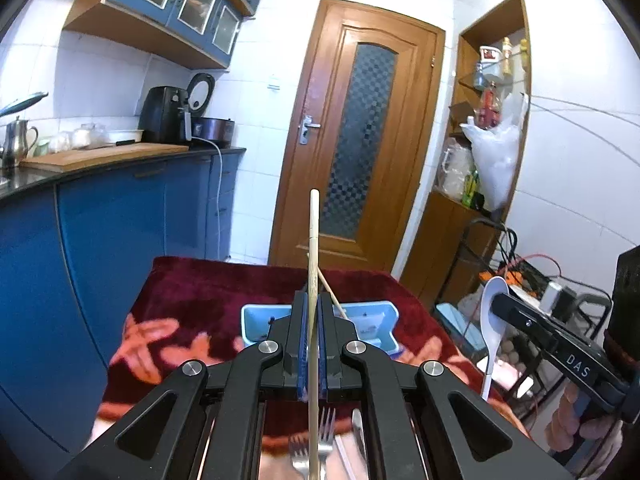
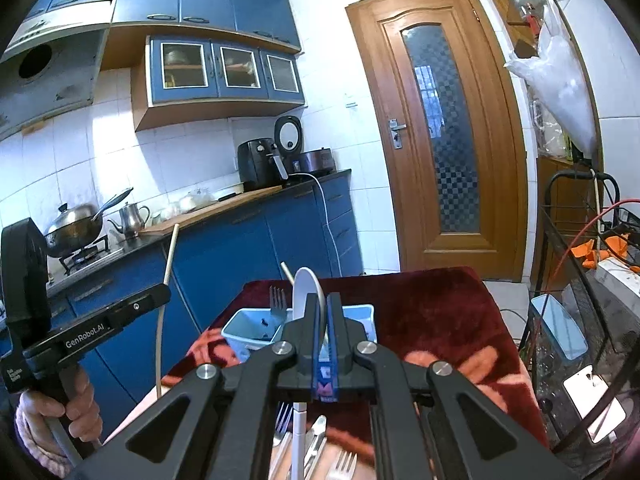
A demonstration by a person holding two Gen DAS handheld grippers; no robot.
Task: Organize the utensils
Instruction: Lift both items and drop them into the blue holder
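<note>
My left gripper (image 1: 313, 300) is shut on a wooden chopstick (image 1: 313, 236) held upright above the table. My right gripper (image 2: 322, 304) is shut on a white spoon (image 2: 305, 292), also held upright; the spoon also shows in the left wrist view (image 1: 493, 320). A light blue utensil holder (image 1: 256, 322) stands on the red cloth ahead; it holds a fork (image 2: 277, 302) and another chopstick (image 1: 334, 298). Several forks (image 1: 326, 438) and knives (image 2: 316, 442) lie on the cloth below both grippers.
The table has a dark red patterned cloth (image 1: 192, 292). Blue kitchen cabinets (image 1: 112, 224) and a counter run along the left. A wooden door (image 1: 356, 132) is behind. A wire rack (image 2: 576, 320) with clutter stands at the right of the table.
</note>
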